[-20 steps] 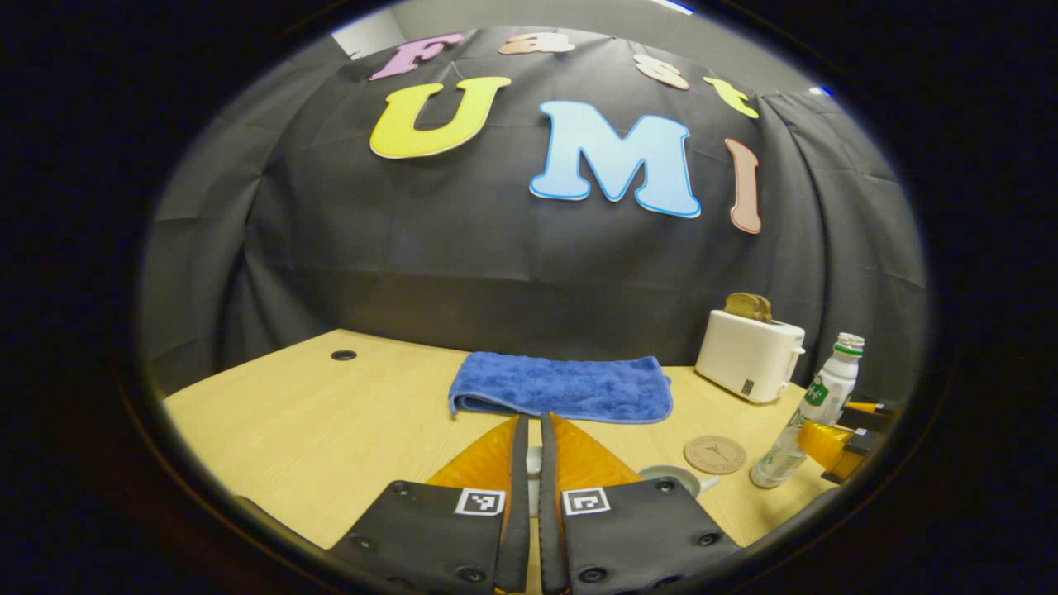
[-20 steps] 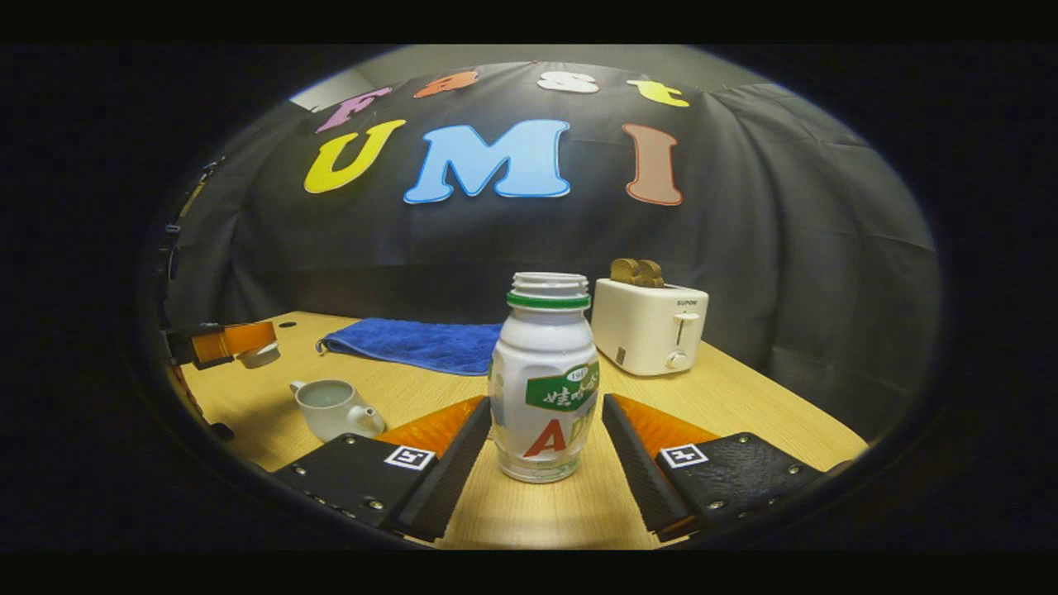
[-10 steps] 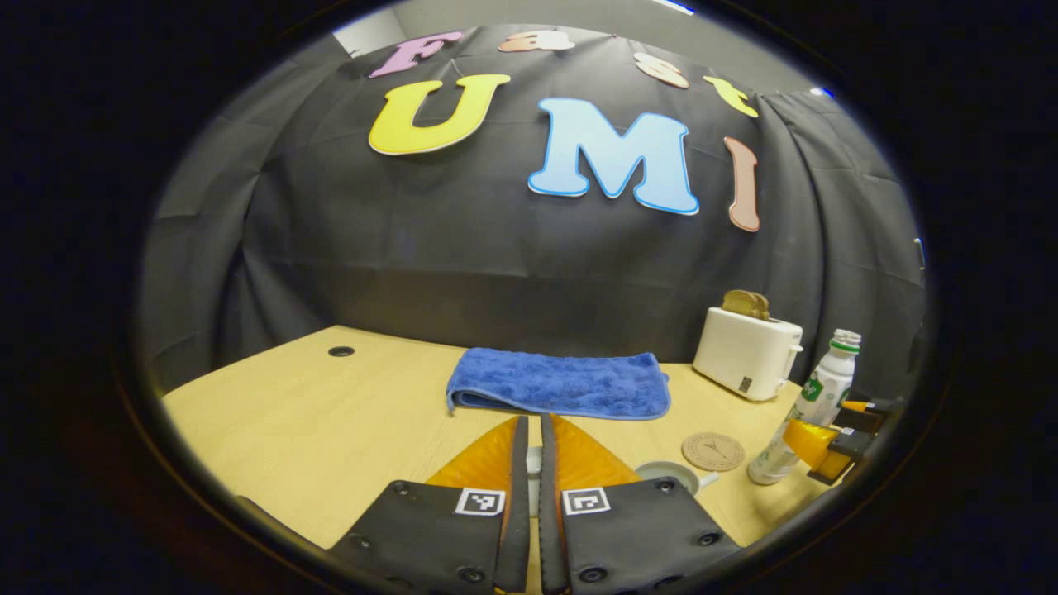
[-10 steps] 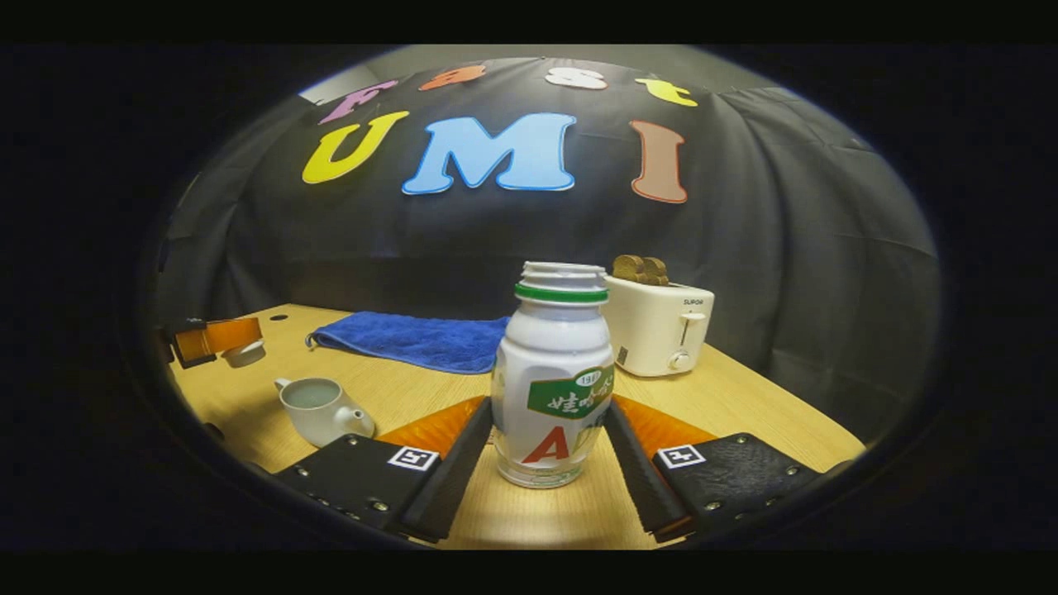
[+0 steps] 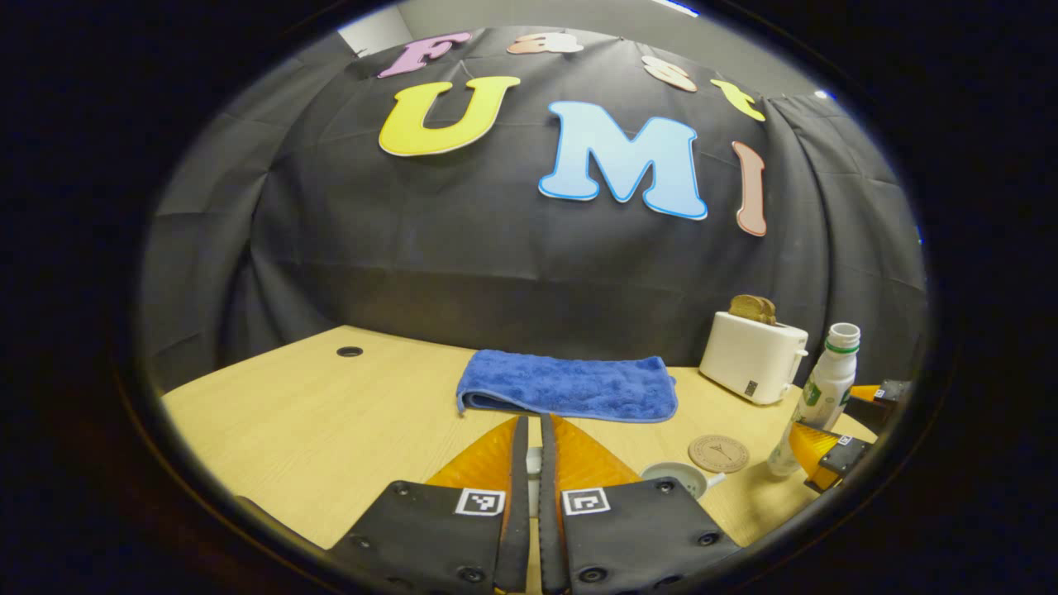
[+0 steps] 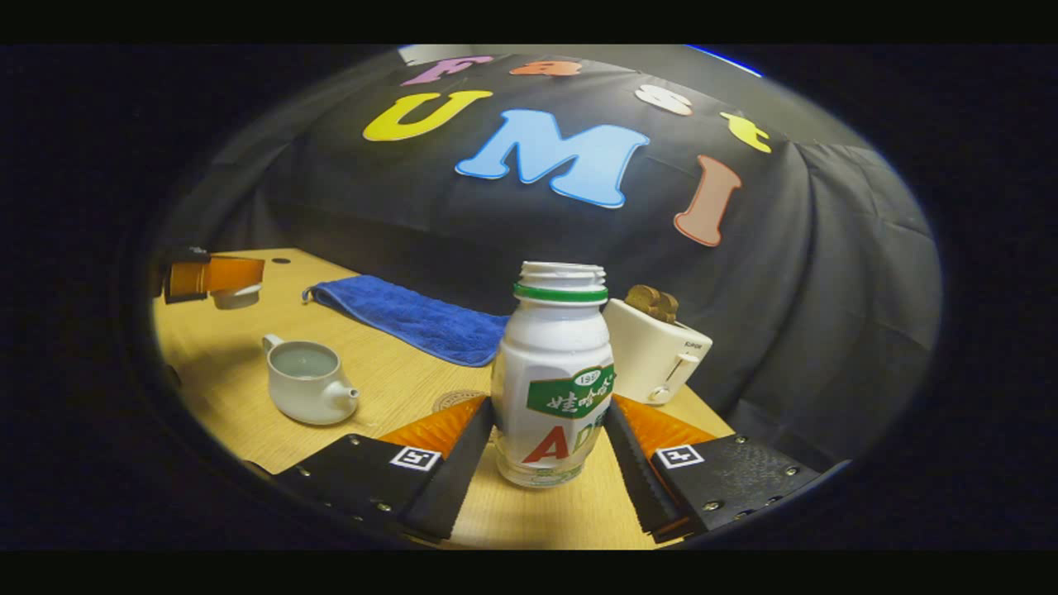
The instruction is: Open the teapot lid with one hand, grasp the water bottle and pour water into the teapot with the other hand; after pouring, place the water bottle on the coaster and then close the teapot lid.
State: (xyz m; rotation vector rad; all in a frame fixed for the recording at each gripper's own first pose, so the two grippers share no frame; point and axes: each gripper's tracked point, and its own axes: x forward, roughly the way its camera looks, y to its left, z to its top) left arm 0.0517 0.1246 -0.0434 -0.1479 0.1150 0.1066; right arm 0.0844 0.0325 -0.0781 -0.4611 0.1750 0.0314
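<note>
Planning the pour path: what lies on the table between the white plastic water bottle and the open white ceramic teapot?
In the right gripper view, bare wooden table separates water bottle from teapot; the round cork coaster peeks out nearby, beside the bottle.

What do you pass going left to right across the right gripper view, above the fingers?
Left gripper holding the teapot lid → teapot → blue towel → water bottle → toaster.
</note>
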